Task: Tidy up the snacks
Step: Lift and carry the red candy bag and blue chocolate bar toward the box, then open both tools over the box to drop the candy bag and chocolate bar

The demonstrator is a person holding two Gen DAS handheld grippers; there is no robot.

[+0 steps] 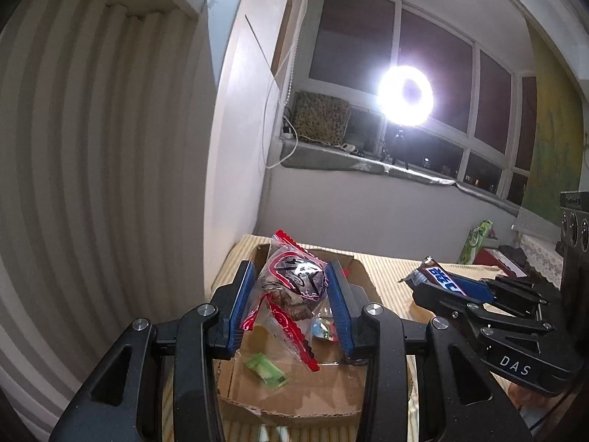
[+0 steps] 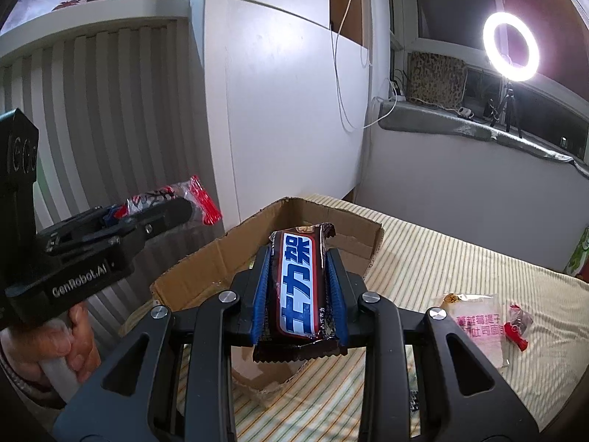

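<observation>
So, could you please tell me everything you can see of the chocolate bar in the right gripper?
The chocolate bar has a glossy dark brown wrapper with a white-edged blue label in large characters and crimped ends. It is whole and unopened, clamped lengthwise between the right gripper's blue pads, pointing away, held above the near edge of the open cardboard box.

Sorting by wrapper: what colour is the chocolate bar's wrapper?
Dark brown chocolate bar wrapper with blue-on-white lettering; right wrist view.

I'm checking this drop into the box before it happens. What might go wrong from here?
1. The left gripper pinches the clear red-edged snack bag only by its crinkly film, so it may slip early.
2. The right gripper holds the chocolate bar near the cardboard box wall; it could land outside.
3. The two grippers are close and may bump.
</observation>
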